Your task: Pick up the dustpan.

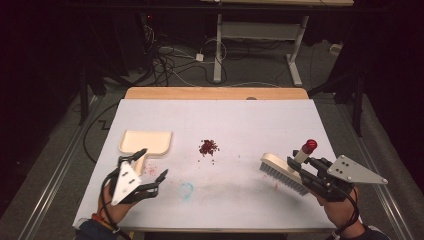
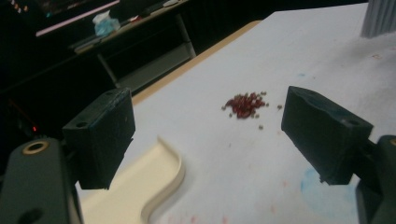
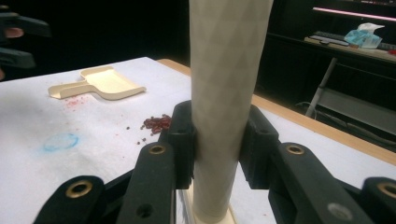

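Lying beyond left gripper (image 1: 151, 165): dustpan (image 1: 146, 142).

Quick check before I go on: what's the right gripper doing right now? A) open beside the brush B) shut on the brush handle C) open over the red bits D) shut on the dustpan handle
B: in the right gripper view the right gripper has its jaws pressed against both sides of the brush handle, away from the dustpan.
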